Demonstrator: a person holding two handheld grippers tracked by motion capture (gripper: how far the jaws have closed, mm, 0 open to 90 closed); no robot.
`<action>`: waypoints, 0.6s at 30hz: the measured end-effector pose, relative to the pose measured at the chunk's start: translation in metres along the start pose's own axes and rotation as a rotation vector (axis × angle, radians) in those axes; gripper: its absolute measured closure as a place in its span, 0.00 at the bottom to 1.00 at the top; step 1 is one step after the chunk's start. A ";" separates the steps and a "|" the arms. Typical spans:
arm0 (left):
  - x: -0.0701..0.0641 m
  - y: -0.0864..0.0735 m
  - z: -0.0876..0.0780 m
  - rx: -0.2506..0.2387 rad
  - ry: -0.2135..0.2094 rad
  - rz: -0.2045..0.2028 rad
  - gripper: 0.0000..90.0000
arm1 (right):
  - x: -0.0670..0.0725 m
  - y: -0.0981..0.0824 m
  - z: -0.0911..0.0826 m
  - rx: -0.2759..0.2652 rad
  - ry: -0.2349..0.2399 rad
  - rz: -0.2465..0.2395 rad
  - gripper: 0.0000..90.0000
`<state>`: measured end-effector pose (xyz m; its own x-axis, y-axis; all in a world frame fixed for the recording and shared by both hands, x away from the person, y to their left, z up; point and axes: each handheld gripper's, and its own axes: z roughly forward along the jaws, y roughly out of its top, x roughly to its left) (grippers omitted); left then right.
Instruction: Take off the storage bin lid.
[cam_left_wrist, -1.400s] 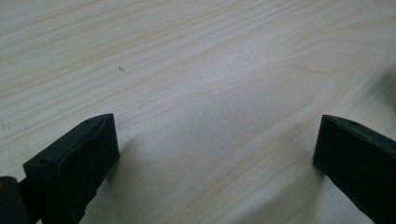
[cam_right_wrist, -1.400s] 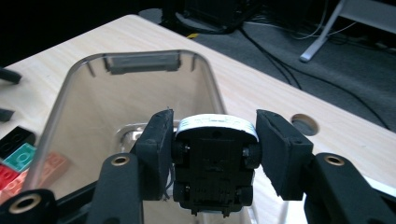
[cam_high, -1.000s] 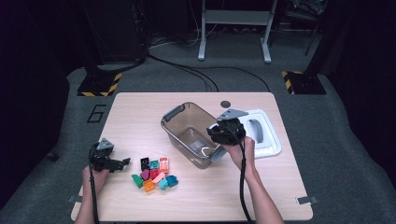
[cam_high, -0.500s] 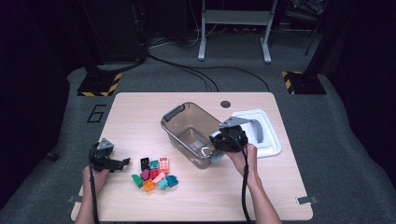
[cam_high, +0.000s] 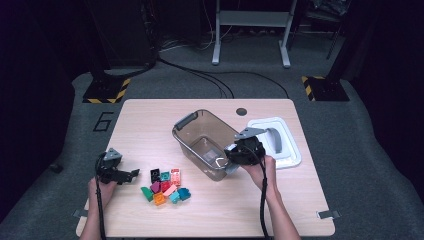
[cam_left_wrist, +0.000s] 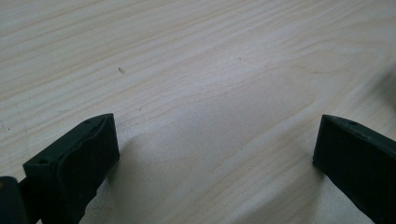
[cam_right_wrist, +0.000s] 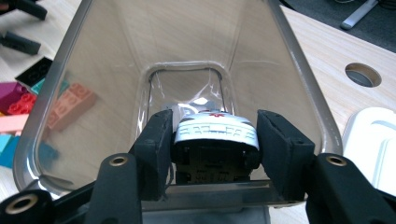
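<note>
A clear grey-tinted bin (cam_high: 200, 137) stands in the middle of the table. My right gripper (cam_high: 226, 161) reaches into it over its near right rim. In the right gripper view that gripper (cam_right_wrist: 215, 140) is shut on a small white toy car (cam_right_wrist: 215, 133) with a dark underside, held above the bin's floor (cam_right_wrist: 187, 88). A pile of coloured bricks (cam_high: 165, 186) lies to the left of the bin in front. My left gripper (cam_high: 131, 174) rests on the table left of the pile. Its jaws (cam_left_wrist: 215, 163) stand wide open over bare wood.
A white lid (cam_high: 280, 142) lies right of the bin, close to my right hand. A round cable hole (cam_high: 241, 111) sits near the table's far edge. Bricks (cam_right_wrist: 70, 100) show through the bin's left wall. Floor cables and stands lie beyond the table.
My right gripper, still holding the toy car, has shifted slightly towards the bin's near rim. The left gripper has stayed where it was.
</note>
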<state>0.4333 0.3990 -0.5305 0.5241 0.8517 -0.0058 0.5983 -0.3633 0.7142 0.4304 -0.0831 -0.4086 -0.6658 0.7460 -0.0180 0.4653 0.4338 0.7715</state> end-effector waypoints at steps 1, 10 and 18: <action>0.000 0.000 0.000 0.000 0.000 0.000 0.00 | 0.000 0.000 0.000 0.008 0.001 -0.003 0.51; 0.000 0.000 0.000 -0.005 0.001 -0.001 0.00 | 0.000 0.000 -0.007 -0.019 0.015 0.010 0.29; 0.000 0.000 0.000 -0.004 0.001 -0.001 0.00 | -0.013 -0.008 -0.029 -0.082 -0.013 0.060 0.16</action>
<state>0.4334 0.3989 -0.5309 0.5228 0.8525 -0.0061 0.5965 -0.3606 0.7171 0.4177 -0.1110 -0.3961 -0.6303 0.7761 0.0220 0.4542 0.3456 0.8212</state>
